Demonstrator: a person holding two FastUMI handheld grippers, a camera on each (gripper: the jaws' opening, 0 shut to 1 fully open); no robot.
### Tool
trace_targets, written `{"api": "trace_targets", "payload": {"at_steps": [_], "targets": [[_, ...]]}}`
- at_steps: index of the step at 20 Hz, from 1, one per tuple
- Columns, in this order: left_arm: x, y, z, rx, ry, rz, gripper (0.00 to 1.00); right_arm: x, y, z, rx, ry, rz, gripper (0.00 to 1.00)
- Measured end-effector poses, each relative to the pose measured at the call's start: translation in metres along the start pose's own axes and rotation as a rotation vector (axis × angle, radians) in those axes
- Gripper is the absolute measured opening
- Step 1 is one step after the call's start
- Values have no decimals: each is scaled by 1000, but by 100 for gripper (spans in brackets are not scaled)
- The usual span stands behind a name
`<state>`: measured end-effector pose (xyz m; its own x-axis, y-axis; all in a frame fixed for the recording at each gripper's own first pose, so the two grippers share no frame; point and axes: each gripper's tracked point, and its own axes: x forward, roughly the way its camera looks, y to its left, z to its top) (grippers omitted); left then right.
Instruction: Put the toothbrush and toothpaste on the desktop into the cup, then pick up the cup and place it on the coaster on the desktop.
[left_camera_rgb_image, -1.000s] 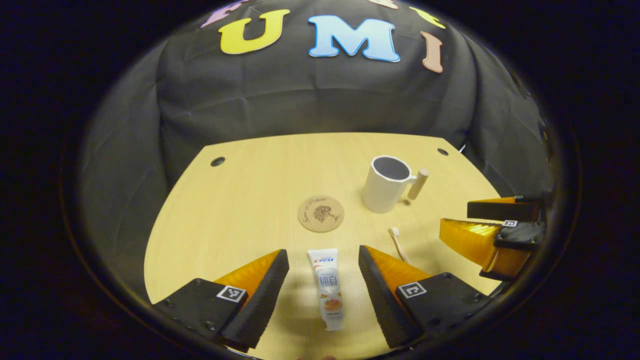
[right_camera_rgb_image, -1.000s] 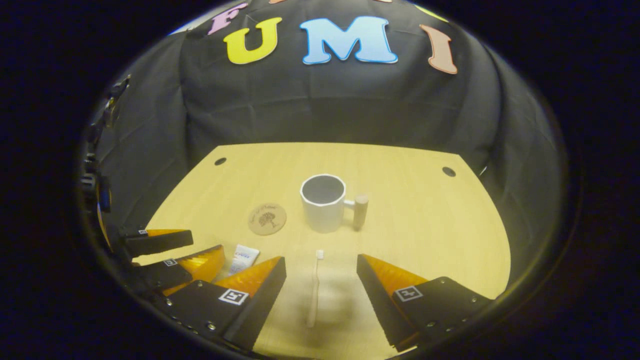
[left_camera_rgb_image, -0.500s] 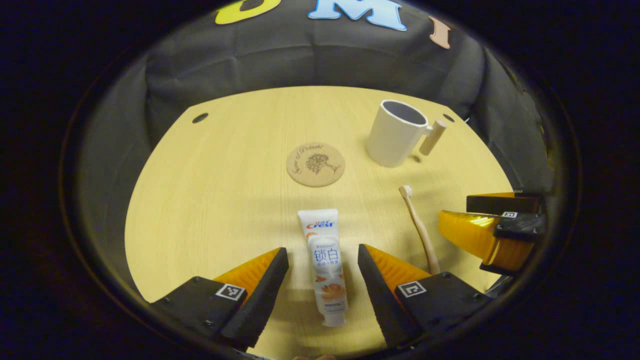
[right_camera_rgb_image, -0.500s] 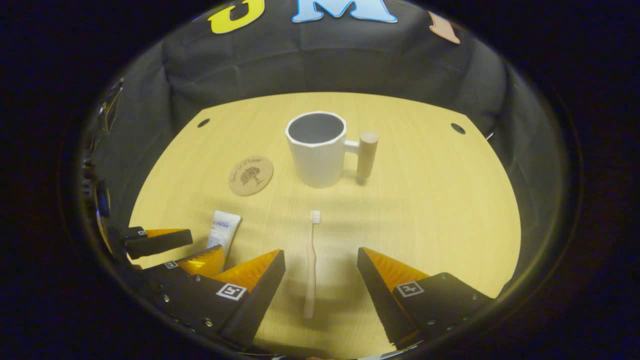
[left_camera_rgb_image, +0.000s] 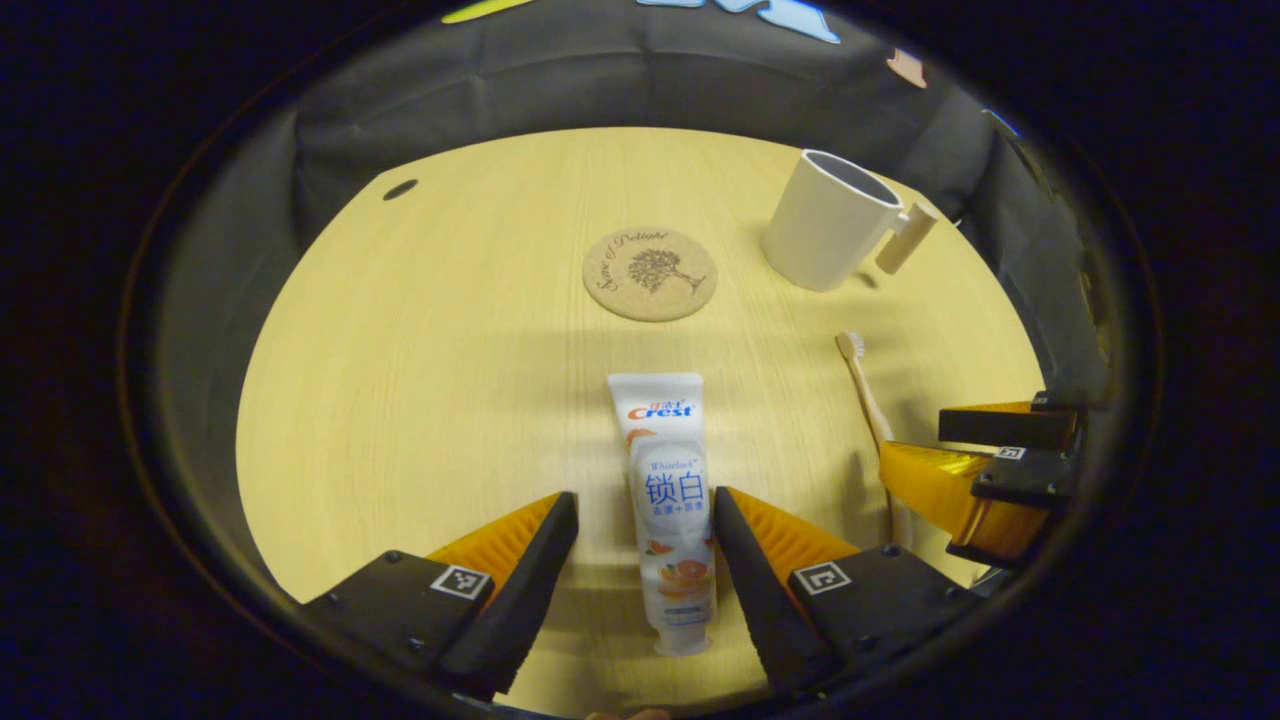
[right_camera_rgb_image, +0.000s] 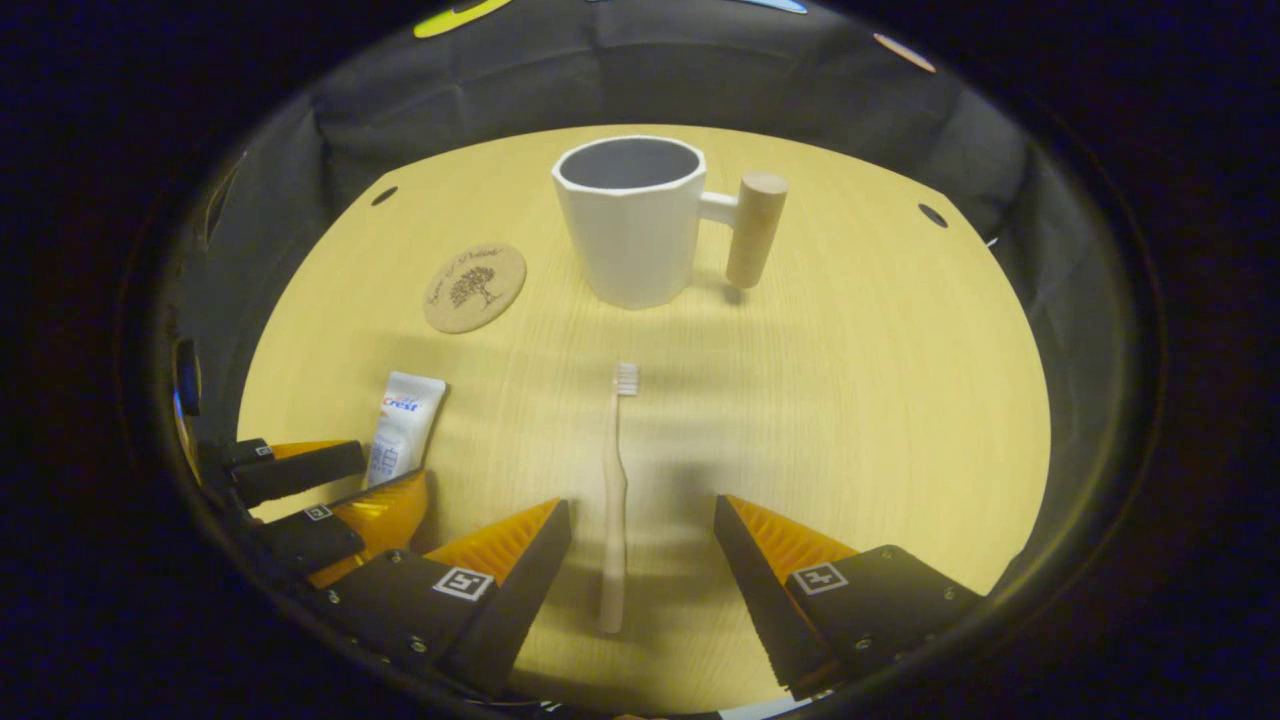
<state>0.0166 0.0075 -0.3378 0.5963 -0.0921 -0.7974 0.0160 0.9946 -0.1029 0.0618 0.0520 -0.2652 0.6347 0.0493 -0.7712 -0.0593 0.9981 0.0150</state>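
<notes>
A white toothpaste tube (left_camera_rgb_image: 668, 505) lies flat on the wooden desktop (left_camera_rgb_image: 430, 380), its cap end between the fingers of my open left gripper (left_camera_rgb_image: 640, 530). The tube (right_camera_rgb_image: 402, 425) also appears in the right gripper view. A pale toothbrush (right_camera_rgb_image: 614, 500) lies lengthwise, its handle between the fingers of my open right gripper (right_camera_rgb_image: 640, 530), bristles pointing at the cup. The white cup (right_camera_rgb_image: 630, 230) with a wooden handle (right_camera_rgb_image: 752, 228) stands upright beyond it. In the left gripper view the cup (left_camera_rgb_image: 828, 235) is far right, the toothbrush (left_camera_rgb_image: 866, 392) below it. A round cork coaster (left_camera_rgb_image: 650, 273) lies ahead of the tube.
The right gripper (left_camera_rgb_image: 985, 470) sits at the right edge of the left gripper view; the left gripper (right_camera_rgb_image: 320, 495) sits at the lower left of the right gripper view. Small dark holes (left_camera_rgb_image: 400, 189) (right_camera_rgb_image: 932, 215) mark the desktop's far corners. Black cloth hangs behind the table.
Both grippers have lowered and moved forward. The toothpaste now lies deeper between the left fingers and the toothbrush handle deeper between the right fingers. Cup and coaster loom larger.
</notes>
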Motion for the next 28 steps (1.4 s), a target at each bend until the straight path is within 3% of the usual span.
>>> {"api": "trace_targets", "payload": {"at_steps": [14,15,18,19,21,22,23,25,28], "targets": [[1,2,3,19,18,40,92,5,-3,-15,18,103,-41,92],[2,0,3,23,22,38,90,4,-4,-12,15,101,-43,84],[3,-3,4,39,37,37,76,6,-4,-14,20,127,-43,80],[3,-3,4,34,42,39,75,2,-4,-13,27,133,-40,56],[3,-3,4,26,44,40,74,5,-4,-12,19,143,-38,54],[4,-4,5,20,44,45,67,11,-6,-14,32,147,-51,54],[3,-4,4,25,48,45,60,5,-4,-13,44,154,-49,20],[4,-4,4,29,54,51,46,6,-4,-14,44,167,-48,20],[6,-5,5,27,57,55,45,2,-5,-6,68,149,-46,19]]}}
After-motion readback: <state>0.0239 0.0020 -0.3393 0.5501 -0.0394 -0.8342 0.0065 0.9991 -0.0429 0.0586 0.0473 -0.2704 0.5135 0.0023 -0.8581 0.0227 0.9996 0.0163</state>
